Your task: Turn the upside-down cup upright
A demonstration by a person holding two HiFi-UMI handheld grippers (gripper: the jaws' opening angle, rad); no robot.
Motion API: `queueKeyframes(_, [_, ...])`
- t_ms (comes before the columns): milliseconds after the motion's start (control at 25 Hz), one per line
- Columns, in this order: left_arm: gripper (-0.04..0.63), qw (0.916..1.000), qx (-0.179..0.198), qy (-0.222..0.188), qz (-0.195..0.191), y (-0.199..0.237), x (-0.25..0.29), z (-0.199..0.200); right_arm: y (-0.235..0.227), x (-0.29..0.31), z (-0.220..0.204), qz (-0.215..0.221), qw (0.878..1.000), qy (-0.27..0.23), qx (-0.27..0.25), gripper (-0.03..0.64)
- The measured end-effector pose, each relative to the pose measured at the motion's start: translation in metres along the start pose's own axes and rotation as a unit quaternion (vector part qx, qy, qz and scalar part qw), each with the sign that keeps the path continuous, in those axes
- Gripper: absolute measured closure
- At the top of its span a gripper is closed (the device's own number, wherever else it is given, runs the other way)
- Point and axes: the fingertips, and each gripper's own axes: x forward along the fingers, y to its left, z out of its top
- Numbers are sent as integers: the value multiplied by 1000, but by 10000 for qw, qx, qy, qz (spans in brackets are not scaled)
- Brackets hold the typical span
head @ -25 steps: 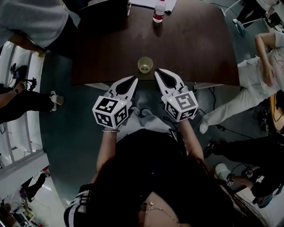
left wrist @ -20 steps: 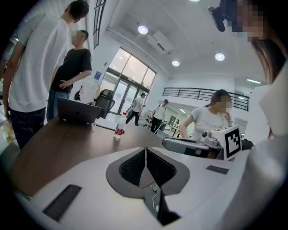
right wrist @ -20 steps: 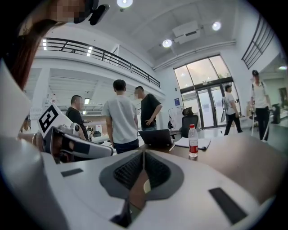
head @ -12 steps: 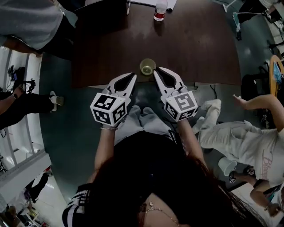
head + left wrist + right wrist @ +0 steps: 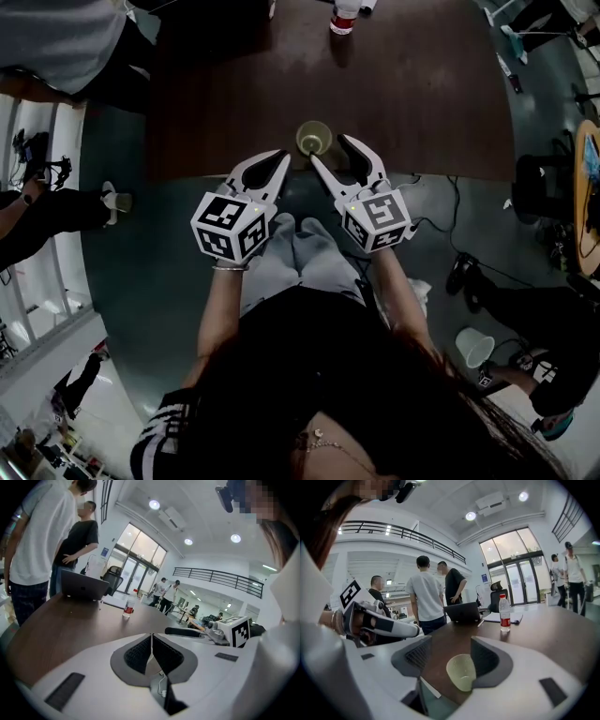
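Bracketing the cup with its jaws spread wide, the right gripper has the task's thing inside its span. The cup sits closer to the right-hand jaw than to the other, and no pad looks to be pressing on it. Seen from the head view, the cup stands on the dark table at the near edge, right in front of the person. That probably explains the low, forward reach of the right gripper. Whether the cup's mouth faces down cannot be settled from these views.

The left gripper waits just left of the cup, near it but apart from it. Its jaws are pressed together on nothing, as its own view shows. It seems parked there to keep out of the way, or to steady the cup later.

By count there are two grippers and one cup on the table. One capped bottle stands well beyond the cup, and one laptop sits beyond it to the left. A second, pale cup lies on the floor, well behind and to the right. The grasp itself is not yet made.
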Motion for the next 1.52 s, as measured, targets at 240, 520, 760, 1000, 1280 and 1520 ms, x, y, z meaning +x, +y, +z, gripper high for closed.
queueKeyframes(240, [578,9999,-79,59,68,11,8,-4,-10,15,-20,-74,9996,267,12,304])
queueKeyframes(520, [578,9996,-210,144,122,20,16,-13,-17,32,-42,-61,9979,623,-140,258])
queueKeyframes(760, [578,9993,-276,219,131,26,24,-17,-18,45,-60,-20,9950,936,-343,235])
queueKeyframes(1000, [578,9989,-341,276,167,28,31,-23,-28,50,-80,-86,9928,1139,-365,229])
queueKeyframes(1280, [578,9982,-415,380,196,36,30,-30,-28,60,-90,-139,9923,1192,-297,230])
queueKeyframes(1520, [578,9979,-438,439,194,39,27,-35,-25,64,-94,-120,9921,1225,-244,230])
